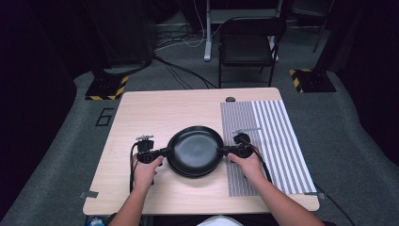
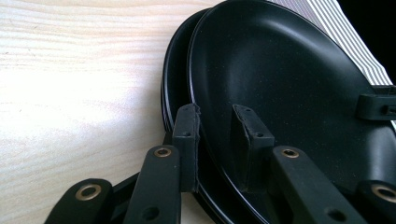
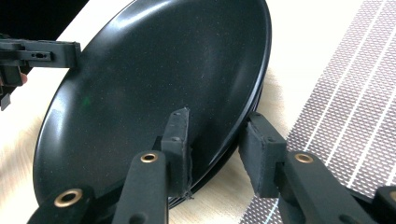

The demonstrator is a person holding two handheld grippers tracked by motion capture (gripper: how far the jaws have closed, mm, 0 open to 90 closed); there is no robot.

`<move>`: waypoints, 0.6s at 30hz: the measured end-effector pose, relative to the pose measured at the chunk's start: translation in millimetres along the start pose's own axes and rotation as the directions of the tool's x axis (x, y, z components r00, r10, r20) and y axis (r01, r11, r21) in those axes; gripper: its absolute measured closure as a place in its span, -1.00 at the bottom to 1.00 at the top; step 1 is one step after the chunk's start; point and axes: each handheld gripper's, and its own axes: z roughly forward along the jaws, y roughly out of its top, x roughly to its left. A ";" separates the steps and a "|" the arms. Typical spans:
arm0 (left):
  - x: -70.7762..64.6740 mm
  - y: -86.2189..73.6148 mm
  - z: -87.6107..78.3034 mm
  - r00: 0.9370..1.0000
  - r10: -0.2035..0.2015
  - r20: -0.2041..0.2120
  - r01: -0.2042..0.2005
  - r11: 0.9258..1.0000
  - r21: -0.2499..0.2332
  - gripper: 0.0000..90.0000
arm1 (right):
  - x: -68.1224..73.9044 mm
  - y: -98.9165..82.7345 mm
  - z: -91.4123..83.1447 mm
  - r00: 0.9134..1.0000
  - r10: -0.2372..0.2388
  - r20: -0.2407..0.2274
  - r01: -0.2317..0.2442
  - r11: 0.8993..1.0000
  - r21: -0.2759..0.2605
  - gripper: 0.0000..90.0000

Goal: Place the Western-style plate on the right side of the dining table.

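While both grippers sit at opposite edges of the top black plate [image 1: 195, 149], that plate lies on a stack of black plates [image 2: 173, 88] near the middle of the tabletop [image 1: 141, 113], w/ the striped mat [image 1: 277, 141] just right of it.

Left gripper [image 1: 162, 151]: at the plate's left rim. Its own view shows one jaw over the plate's inner face, the other outside the rim, so the jaws are clamped on the top plate's edge. Lower part of the rim is cut off by the jaws; how many plates lie under it is hard to count, at least one more edge shows left of the top one.

Right gripper [image 1: 225, 150]: at the plate's right rim. In its own view [image 3: 212, 140] the jaws stand either side of the rim: one lies against the plate's inner face, the other stands apart, off the rim on the mat side. No full clamp yet.

The far gripper appears small at the plate's opposite edge in each gripper view, partly cut off at frame edge. A small dark object [image 1: 230, 99] sits on the tabletop beyond the plate, too small to ID. Person's hands [image 1: 146, 170] enter from below; forearms cut off at the bottom edge.
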 end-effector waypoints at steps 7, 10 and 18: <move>-6.9 -1.3 15.0 1.000 0.022 -0.019 -0.022 0.999 0.031 0.61 | -2.8 3.3 -6.7 0.999 0.003 0.034 -0.002 1.000 -0.029 0.45; -9.8 -2.1 22.8 1.000 0.006 0.000 -0.007 0.999 0.043 0.55 | -5.6 5.1 -10.8 0.999 0.010 0.033 -0.009 0.999 -0.038 0.49; -12.9 0.3 25.0 1.000 -0.007 -0.022 0.008 0.999 0.052 0.54 | -9.6 8.2 -11.2 1.000 0.006 0.025 -0.005 0.999 -0.044 0.50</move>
